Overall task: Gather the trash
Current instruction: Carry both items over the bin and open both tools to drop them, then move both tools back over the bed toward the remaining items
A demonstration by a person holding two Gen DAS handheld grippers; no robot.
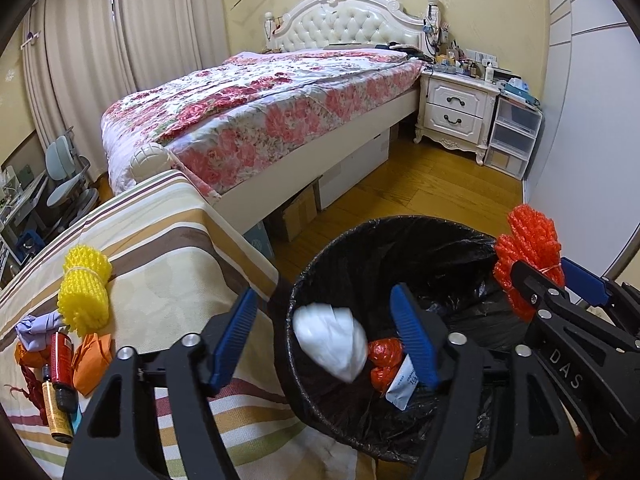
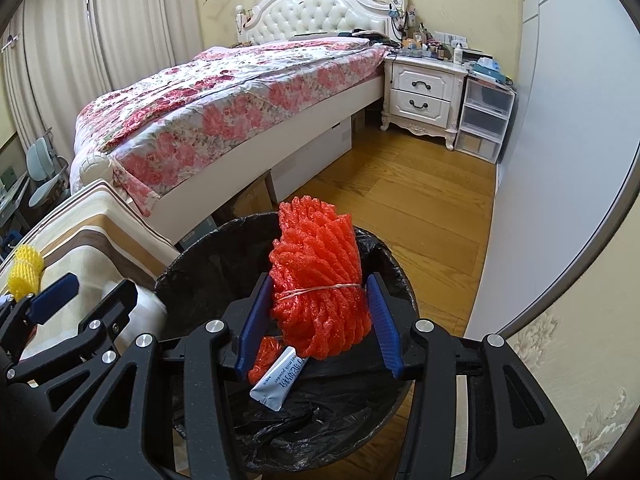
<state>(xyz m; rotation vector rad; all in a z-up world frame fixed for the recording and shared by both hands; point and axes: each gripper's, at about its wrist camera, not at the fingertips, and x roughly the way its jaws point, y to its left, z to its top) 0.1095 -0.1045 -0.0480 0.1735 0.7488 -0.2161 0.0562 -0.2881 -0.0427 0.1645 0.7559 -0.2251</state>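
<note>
The right gripper (image 2: 318, 322) clamps an orange foam net bundle (image 2: 318, 280) over the black-lined trash bin (image 2: 192, 268), the left gripper (image 1: 322, 338) gapes empty above a white wad (image 1: 330, 342) inside, a yellow foam net (image 1: 84, 292) farther off on the striped cover (image 1: 168, 240).

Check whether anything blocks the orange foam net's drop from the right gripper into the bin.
Nothing visible does. The right gripper holds the orange foam net over the open trash bin; below lie only a sachet and black liner.
</note>
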